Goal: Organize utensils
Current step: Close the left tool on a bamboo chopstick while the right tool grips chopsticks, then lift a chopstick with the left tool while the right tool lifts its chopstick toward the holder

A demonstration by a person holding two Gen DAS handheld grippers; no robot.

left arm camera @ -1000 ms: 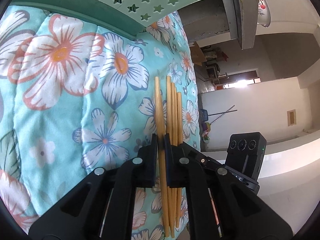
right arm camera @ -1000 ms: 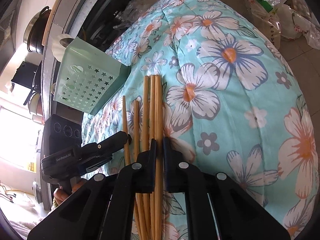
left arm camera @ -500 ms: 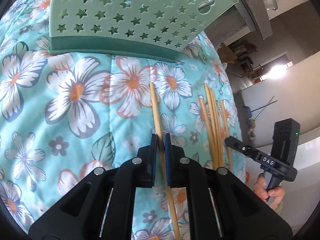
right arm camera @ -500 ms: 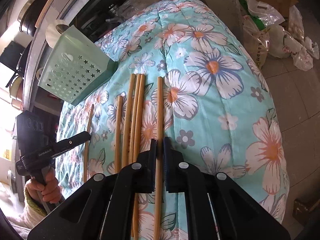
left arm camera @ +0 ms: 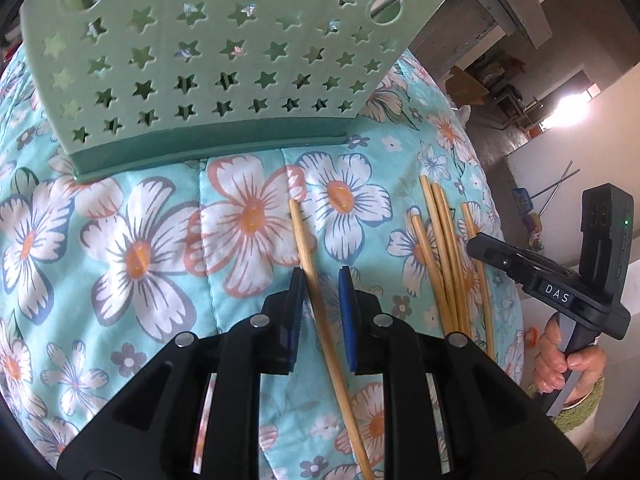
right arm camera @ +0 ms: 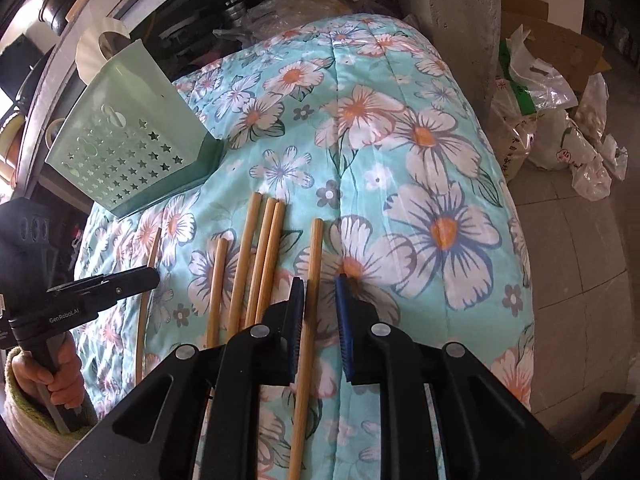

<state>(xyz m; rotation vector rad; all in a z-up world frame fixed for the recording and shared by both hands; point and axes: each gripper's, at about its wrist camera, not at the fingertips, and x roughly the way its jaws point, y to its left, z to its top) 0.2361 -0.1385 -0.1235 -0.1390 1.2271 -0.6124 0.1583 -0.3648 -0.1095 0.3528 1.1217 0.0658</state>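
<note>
Quilt (left arm camera: 120, 280): chopstick (left arm camera: 316, 292) ends hidden under tongs (left arm camera: 320, 276).

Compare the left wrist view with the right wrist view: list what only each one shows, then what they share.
Only the left wrist view shows the right gripper held in a hand, and a lit room beyond.

Only the right wrist view shows the left gripper, plastic bags on the floor, and a cardboard box.

Both show the floral quilt, the green star-cut holder, the loose chopsticks, and one chopstick lying between each camera's own parted fingers, which have just been opening.
</note>
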